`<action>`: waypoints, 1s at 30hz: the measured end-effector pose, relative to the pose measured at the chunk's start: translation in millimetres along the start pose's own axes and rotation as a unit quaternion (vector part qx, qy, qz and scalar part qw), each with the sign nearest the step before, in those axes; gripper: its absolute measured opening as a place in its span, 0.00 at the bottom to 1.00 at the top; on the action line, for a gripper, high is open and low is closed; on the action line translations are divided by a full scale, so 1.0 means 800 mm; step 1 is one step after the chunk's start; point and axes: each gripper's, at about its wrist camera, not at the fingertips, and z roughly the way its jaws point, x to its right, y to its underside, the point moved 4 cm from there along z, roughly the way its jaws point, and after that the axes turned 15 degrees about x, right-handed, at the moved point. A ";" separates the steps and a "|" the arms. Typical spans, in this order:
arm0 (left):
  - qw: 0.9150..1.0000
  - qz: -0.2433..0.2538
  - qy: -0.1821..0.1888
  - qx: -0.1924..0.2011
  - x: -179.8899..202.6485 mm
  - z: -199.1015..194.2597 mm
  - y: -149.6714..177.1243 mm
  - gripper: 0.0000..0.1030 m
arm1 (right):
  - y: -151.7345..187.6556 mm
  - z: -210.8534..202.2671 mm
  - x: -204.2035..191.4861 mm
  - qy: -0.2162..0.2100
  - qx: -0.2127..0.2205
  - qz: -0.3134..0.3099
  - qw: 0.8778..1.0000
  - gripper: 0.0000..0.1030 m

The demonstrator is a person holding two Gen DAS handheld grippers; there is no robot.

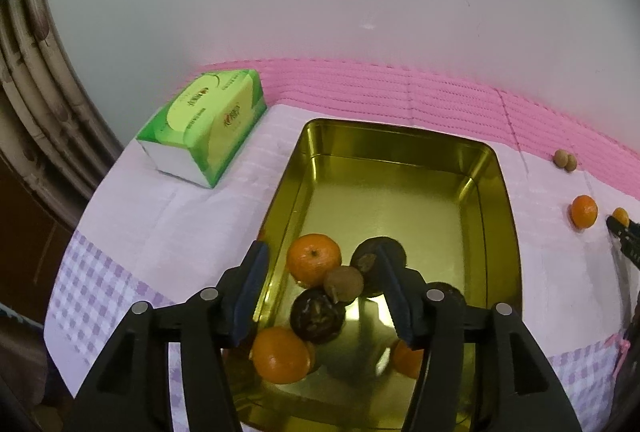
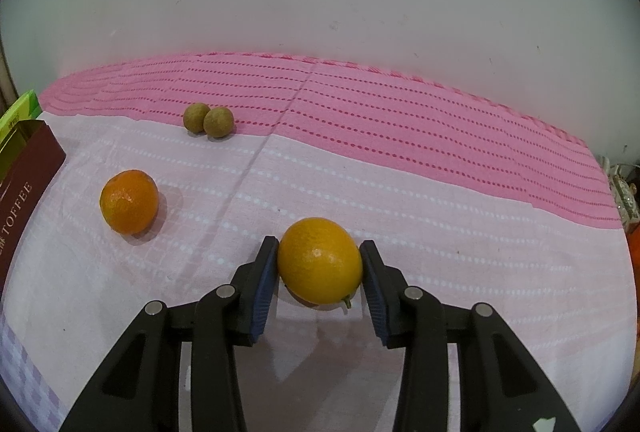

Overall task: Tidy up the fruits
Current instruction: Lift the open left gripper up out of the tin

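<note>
- Your right gripper (image 2: pixel 320 264) has an orange (image 2: pixel 320 261) sitting between its fingers on the cloth; the pads flank it closely, the left pad at or near the skin and the right one just beside it, so you cannot yet call it gripped.
- Your left gripper (image 1: pixel 324 292) hangs over the gold tin (image 1: pixel 500 192) with its jaws spread wide and nothing held.
- In the tin's near end you already have three oranges, counting one at (image 1: pixel 314 259), one at (image 1: pixel 280 355) and a partly hidden one behind the right finger (image 1: pixel 406 358).
- With them lie dark round fruits: one at (image 1: pixel 318 315), one at (image 1: pixel 374 256), perhaps a third behind the right finger, plus one small brown fruit (image 1: pixel 343 284).
- The far half of the tin is bare, so there is room.
- Outside, a second orange (image 2: pixel 129 202) and two small brown fruits (image 2: pixel 208 118), touching each other, wait on the tablecloth (image 2: pixel 440 192).
- By my judgement you are past halfway: four pieces are left, including the one at your right jaws.
- A green tissue pack (image 1: pixel 204 128) stands left of the tin.
</note>
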 end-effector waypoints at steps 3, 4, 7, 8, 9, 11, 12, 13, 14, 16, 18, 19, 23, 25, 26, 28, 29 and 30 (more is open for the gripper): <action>1.000 0.003 -0.006 0.004 -0.004 -0.004 0.001 0.57 | 0.000 0.000 0.002 -0.001 -0.001 0.010 1.000 0.37; 1.000 0.003 -0.008 0.003 -0.006 -0.004 0.001 0.57 | 0.000 0.000 0.002 -0.001 -0.001 0.012 1.000 0.36; 1.000 0.003 -0.011 0.006 -0.009 -0.005 0.003 0.57 | 0.000 0.000 0.002 -0.002 0.000 0.010 1.000 0.34; 1.000 0.004 -0.012 0.006 -0.009 -0.005 0.004 0.58 | 0.000 0.000 0.002 -0.002 0.000 0.010 1.000 0.34; 1.000 0.005 -0.012 0.007 -0.009 -0.005 0.005 0.58 | 0.000 0.001 0.001 -0.002 0.000 0.010 1.000 0.34; 1.000 0.007 -0.014 0.008 -0.008 -0.004 0.007 0.61 | 0.000 0.001 0.000 -0.001 -0.001 0.009 1.000 0.34; 1.000 0.006 -0.014 0.008 -0.008 -0.005 0.008 0.63 | 0.000 0.001 -0.001 0.001 -0.001 0.008 1.000 0.34; 1.000 0.005 -0.014 0.009 -0.007 -0.006 0.009 0.64 | 0.000 0.000 -0.003 0.003 -0.002 0.007 1.000 0.34; 1.000 0.006 -0.014 0.012 -0.006 -0.008 0.010 0.66 | 0.000 0.000 -0.005 0.005 -0.003 0.003 1.000 0.34; 1.000 0.010 -0.016 0.018 -0.005 -0.011 0.011 0.69 | -0.001 0.000 -0.007 0.007 -0.005 0.000 1.000 0.34; 0.999 0.018 -0.019 0.021 -0.003 -0.013 0.014 0.71 | -0.001 0.000 -0.008 0.010 -0.007 0.001 1.000 0.34; 0.999 0.023 -0.020 0.021 -0.001 -0.014 0.015 0.73 | -0.002 0.000 -0.009 0.012 -0.008 -0.001 1.000 0.34; 0.999 0.018 -0.015 0.022 -0.002 -0.014 0.016 0.75 | -0.006 0.000 -0.011 0.020 -0.013 -0.001 1.000 0.34; 1.000 0.012 -0.019 0.021 -0.005 -0.014 0.018 0.75 | -0.008 -0.002 -0.012 0.025 -0.011 0.000 1.000 0.34; 0.999 0.010 -0.025 0.020 -0.007 -0.014 0.019 0.75 | -0.011 -0.004 -0.012 0.028 -0.008 0.000 1.000 0.34; 0.999 0.011 -0.029 0.022 -0.009 -0.016 0.019 0.75 | -0.017 -0.011 -0.015 0.030 -0.004 0.006 1.000 0.34; 0.999 0.012 -0.035 0.024 -0.010 -0.018 0.019 0.75 | -0.020 -0.014 -0.018 0.028 -0.002 0.008 1.000 0.34; 0.999 0.013 -0.039 0.024 -0.012 -0.019 0.020 0.75 | -0.025 -0.018 -0.023 0.026 0.002 0.008 1.000 0.34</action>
